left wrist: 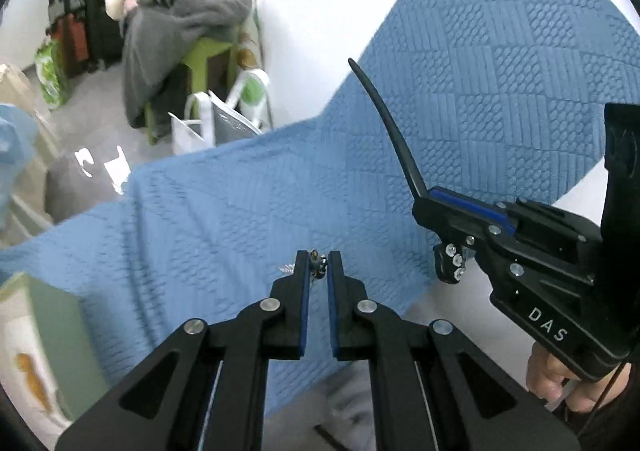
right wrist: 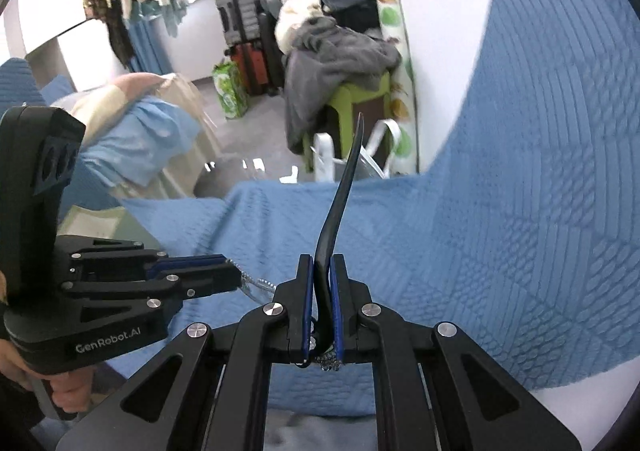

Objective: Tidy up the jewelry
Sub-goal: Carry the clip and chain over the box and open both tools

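Jewelry is held in both grippers above a bed covered by a blue quilted bedspread (left wrist: 500, 63). The left gripper (left wrist: 319, 265) has its jaws clenched on a small dark jewelry piece (left wrist: 317, 264) at the very tips; in the right wrist view a thin beaded chain (right wrist: 260, 285) trails from those tips toward the right gripper (right wrist: 322, 263). The right gripper has its jaws clenched on a long, curved black clip (right wrist: 340, 195), which rises past the tips, with a cluster of clear stones (right wrist: 329, 360) at its base inside the jaws. A hand (left wrist: 560, 383) grips the right tool's handle. Beyond the bed's far edge stand a green stool (right wrist: 360, 95) draped with grey clothing (right wrist: 336, 63) and several suitcases (right wrist: 244, 31).
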Motion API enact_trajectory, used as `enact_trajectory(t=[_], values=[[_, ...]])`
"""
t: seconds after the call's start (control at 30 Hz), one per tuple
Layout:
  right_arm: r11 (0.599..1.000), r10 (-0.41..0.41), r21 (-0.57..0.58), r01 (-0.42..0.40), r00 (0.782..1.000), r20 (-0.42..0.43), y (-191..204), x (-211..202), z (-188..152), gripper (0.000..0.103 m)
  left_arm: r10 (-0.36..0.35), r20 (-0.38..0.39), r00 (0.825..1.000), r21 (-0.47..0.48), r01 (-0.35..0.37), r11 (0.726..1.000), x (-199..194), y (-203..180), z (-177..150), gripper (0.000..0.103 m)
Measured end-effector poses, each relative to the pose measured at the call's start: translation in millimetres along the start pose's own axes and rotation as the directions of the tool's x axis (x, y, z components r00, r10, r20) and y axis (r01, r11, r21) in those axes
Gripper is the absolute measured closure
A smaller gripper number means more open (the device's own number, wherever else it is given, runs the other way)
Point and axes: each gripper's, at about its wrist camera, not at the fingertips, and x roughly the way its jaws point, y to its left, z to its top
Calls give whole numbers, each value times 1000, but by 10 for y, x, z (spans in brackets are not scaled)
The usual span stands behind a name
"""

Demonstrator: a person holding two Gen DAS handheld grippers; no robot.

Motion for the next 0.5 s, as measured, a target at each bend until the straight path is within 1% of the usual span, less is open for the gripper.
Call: enact_trajectory(t=[0.1,0.27,0.3,0.5], values=[[1000,27,-9,-27,1000,9,214,-89,68,96,19,17,1000,-19,-18,1000,-212,157,20,95],[997,54,-61,-52,998,21,632,-203,210,96,51,69,996,-74,-46,996,-732,462,-9,95],[995,70,-70,-68,997,22,733,-225,240,96,57,77,995,-84,-51,995,-815,508,-7,95],[983,131,-135,-128,991,13,1262,-231,406,96,115,131,985,-141,-96,985,-1320,809,-51,95]])
